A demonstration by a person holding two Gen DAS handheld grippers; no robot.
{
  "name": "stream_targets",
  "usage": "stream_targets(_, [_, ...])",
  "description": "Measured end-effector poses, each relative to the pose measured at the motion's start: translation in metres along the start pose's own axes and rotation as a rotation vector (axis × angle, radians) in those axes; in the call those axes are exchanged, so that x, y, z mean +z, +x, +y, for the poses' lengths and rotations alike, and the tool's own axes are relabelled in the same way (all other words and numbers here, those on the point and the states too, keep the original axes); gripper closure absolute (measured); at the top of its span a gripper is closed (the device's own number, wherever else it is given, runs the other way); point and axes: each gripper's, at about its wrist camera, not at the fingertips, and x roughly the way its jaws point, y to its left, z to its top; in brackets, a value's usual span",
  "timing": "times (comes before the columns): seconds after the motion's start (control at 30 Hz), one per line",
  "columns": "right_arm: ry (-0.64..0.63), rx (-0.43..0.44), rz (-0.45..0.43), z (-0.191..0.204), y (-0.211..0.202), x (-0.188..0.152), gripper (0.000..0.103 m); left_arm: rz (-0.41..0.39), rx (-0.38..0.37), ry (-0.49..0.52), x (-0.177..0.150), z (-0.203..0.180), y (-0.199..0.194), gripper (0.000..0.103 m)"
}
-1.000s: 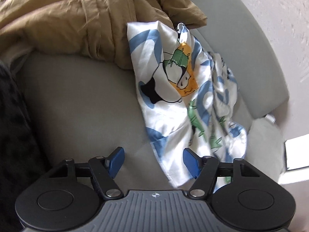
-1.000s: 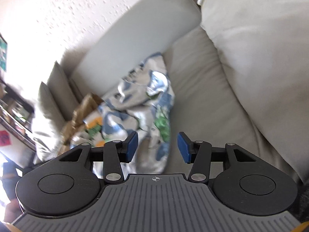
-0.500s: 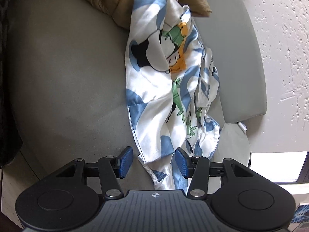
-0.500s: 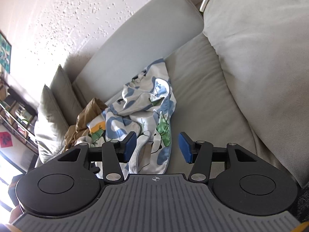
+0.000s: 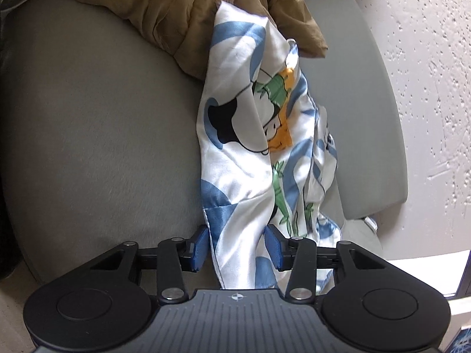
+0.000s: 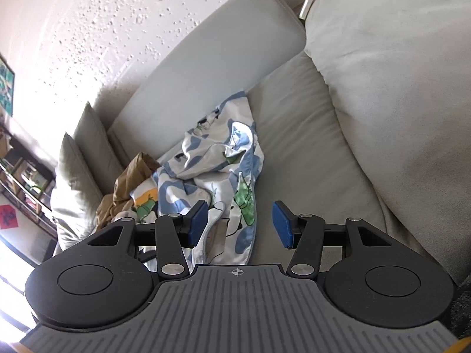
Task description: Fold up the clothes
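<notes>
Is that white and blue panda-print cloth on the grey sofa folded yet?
Not folded. The white and blue panda-print cloth lies crumpled in loose bunches on the grey sofa, one end beside a tan garment.

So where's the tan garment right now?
In the left wrist view the tan garment lies bunched at the top on the sofa seat, its edge overlapping the printed cloth.

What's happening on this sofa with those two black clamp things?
A person is holding a two-finger gripper in each hand to fold laundry. The left gripper has just been closing around the near end of a crumpled white satin garment with blue swirls and panda cartoons, which lies on the grey sofa seat; the fabric sits between its blue pads, not yet clearly pinched. The right gripper hangs open over the garment's other end. A rumpled tan garment waits behind.
</notes>
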Motion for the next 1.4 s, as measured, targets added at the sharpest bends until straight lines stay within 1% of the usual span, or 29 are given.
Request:
stream_targets(0.1, [0.005, -0.008, -0.001, -0.001, 0.000, 0.000, 0.048, -0.014, 0.003, -0.005, 0.003, 0.003, 0.000, 0.069])
stream_targets(0.17, [0.008, -0.011, 0.000, -0.001, 0.001, 0.000, 0.048, -0.024, 0.013, 0.010, 0.010, 0.006, -0.005, 0.073])
stream_targets(0.2, [0.004, -0.012, 0.001, -0.001, 0.002, 0.000, 0.048, -0.028, 0.021, 0.018, 0.012, 0.007, -0.006, 0.084])
stream_targets(0.27, [-0.006, -0.014, 0.003, 0.001, 0.002, -0.001, 0.048, -0.036, 0.051, 0.036, 0.016, 0.005, -0.009, 0.101])
stream_targets(0.33, [-0.012, -0.018, 0.003, 0.001, 0.002, -0.002, 0.048, -0.068, 0.064, 0.064, 0.020, 0.000, -0.021, 0.103])
stream_targets(0.4, [-0.015, -0.022, 0.002, 0.001, 0.002, -0.002, 0.048, -0.113, 0.044, 0.114, 0.027, -0.008, -0.039, 0.103])
stream_targets(0.57, [-0.015, -0.030, 0.005, 0.001, 0.002, -0.003, 0.048, -0.257, 0.028, 0.266, 0.042, -0.032, -0.095, 0.103])
stream_targets(0.6, [-0.017, -0.031, 0.007, 0.001, 0.002, -0.003, 0.048, -0.269, 0.040, 0.289, 0.044, -0.034, -0.099, 0.099])
stream_targets(0.63, [-0.019, -0.033, 0.010, 0.002, 0.003, -0.003, 0.048, -0.263, 0.062, 0.305, 0.048, -0.036, -0.097, 0.092])
stream_targets(0.67, [-0.022, -0.035, 0.013, 0.003, 0.004, -0.003, 0.048, -0.241, 0.086, 0.303, 0.051, -0.034, -0.091, 0.075])
stream_targets(0.7, [-0.025, -0.036, 0.016, 0.003, 0.004, -0.004, 0.048, -0.213, 0.099, 0.278, 0.053, -0.025, -0.088, 0.067])
stream_targets(0.77, [-0.025, -0.035, 0.023, 0.003, 0.006, -0.005, 0.048, -0.165, 0.106, 0.183, 0.060, -0.007, -0.077, 0.067])
stream_targets(0.83, [-0.026, -0.036, 0.030, 0.003, 0.006, -0.006, 0.048, -0.150, 0.101, 0.099, 0.061, 0.006, -0.071, 0.067])
stream_targets(0.87, [-0.030, -0.038, 0.029, 0.003, 0.006, -0.006, 0.047, -0.146, 0.103, 0.077, 0.060, 0.012, -0.069, 0.064])
stream_targets(0.97, [-0.027, -0.043, 0.028, 0.002, 0.006, -0.006, 0.047, -0.154, 0.095, 0.036, 0.061, 0.021, -0.065, 0.059])
stream_targets(1.03, [-0.023, -0.044, 0.029, 0.002, 0.007, -0.005, 0.047, -0.177, 0.074, 0.003, 0.059, 0.030, -0.071, 0.058])
stream_targets(1.17, [-0.037, -0.042, 0.039, 0.004, 0.009, -0.006, 0.046, -0.203, 0.015, -0.043, 0.069, 0.037, -0.070, 0.057])
stream_targets(1.2, [-0.039, -0.041, 0.042, 0.005, 0.010, -0.007, 0.046, -0.206, -0.006, -0.050, 0.069, 0.037, -0.071, 0.052])
stream_targets(1.23, [-0.041, -0.041, 0.043, 0.005, 0.010, -0.007, 0.046, -0.206, -0.022, -0.052, 0.070, 0.036, -0.071, 0.049])
stream_targets(1.27, [-0.042, -0.042, 0.044, 0.005, 0.010, -0.007, 0.046, -0.205, -0.028, -0.052, 0.071, 0.035, -0.070, 0.040])
stream_targets(1.3, [-0.041, -0.044, 0.043, 0.005, 0.010, -0.007, 0.046, -0.201, -0.028, -0.052, 0.072, 0.033, -0.070, 0.035])
stream_targets(1.4, [-0.040, -0.048, 0.042, 0.005, 0.010, -0.006, 0.046, -0.166, -0.031, -0.049, 0.072, 0.027, -0.070, 0.035])
